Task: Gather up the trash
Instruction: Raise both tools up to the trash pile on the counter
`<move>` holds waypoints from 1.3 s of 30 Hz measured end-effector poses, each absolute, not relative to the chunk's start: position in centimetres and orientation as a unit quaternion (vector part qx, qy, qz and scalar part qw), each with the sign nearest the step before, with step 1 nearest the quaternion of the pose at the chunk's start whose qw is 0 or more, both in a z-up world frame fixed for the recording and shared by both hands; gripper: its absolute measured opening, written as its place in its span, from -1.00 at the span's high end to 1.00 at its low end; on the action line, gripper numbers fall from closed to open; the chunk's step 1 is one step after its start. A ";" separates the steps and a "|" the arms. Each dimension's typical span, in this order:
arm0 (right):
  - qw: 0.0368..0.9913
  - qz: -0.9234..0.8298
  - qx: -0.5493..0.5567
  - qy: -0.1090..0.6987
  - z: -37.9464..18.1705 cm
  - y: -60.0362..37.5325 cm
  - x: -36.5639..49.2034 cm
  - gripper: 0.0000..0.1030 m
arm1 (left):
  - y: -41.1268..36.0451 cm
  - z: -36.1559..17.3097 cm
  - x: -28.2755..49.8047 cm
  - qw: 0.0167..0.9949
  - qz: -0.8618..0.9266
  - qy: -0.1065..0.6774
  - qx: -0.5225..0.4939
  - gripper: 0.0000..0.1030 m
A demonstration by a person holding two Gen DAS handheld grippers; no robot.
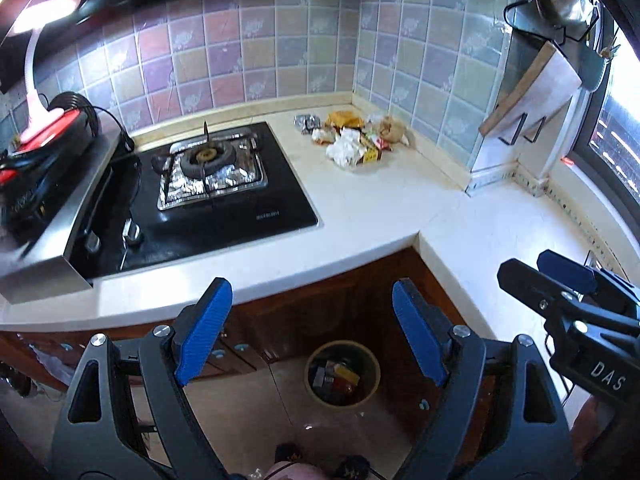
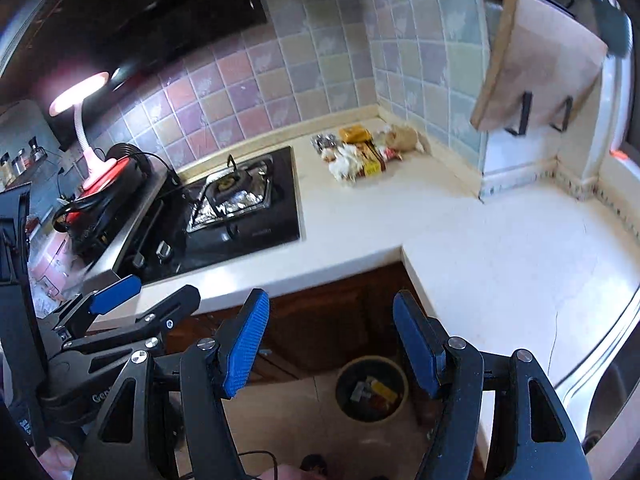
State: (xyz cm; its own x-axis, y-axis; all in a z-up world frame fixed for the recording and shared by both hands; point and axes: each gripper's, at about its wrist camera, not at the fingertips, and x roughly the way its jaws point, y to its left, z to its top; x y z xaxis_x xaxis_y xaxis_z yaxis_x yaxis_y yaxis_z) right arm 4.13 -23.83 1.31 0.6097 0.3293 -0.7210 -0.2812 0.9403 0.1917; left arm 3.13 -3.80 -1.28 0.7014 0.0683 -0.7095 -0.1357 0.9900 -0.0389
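You hold both grippers, left gripper (image 1: 312, 332) and right gripper (image 2: 330, 344), fingers spread and empty; reach next to the trash pile (image 1: 352, 140) on the tabletop (image 1: 372, 208), then the bin (image 1: 342, 372).

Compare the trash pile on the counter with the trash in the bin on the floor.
The trash pile lies loose on the counter in the tiled corner; the trash in the bin sits inside a round bin on the floor. The pile spreads wide, with crumpled white paper on top; the binned trash is packed close and shows none. Both include yellow packaging, and neither gripper touches either.
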 end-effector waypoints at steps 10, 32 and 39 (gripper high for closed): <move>0.905 0.169 0.018 0.389 5.5 -21.8 13.8 -0.28 | -1.2 2.6 11.9 0.923 0.041 0.378 -0.051 -0.57; 0.879 0.054 0.074 0.469 -9.3 -20.6 47.2 -0.28 | 1.2 -11.4 44.0 0.871 -0.072 0.478 -0.092 -0.57; 0.868 0.031 0.083 0.489 -13.4 -21.4 50.9 -0.28 | -0.6 -16.2 48.5 0.847 -0.098 0.514 -0.092 -0.57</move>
State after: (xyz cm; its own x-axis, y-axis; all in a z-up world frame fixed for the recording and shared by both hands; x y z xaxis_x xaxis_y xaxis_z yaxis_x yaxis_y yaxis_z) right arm 50.88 -21.36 -13.36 0.5198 0.1346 -0.8436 0.0269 0.9844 0.1736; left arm 48.48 -0.55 -16.16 0.4532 -0.2604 -0.8525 0.0716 0.9639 -0.2564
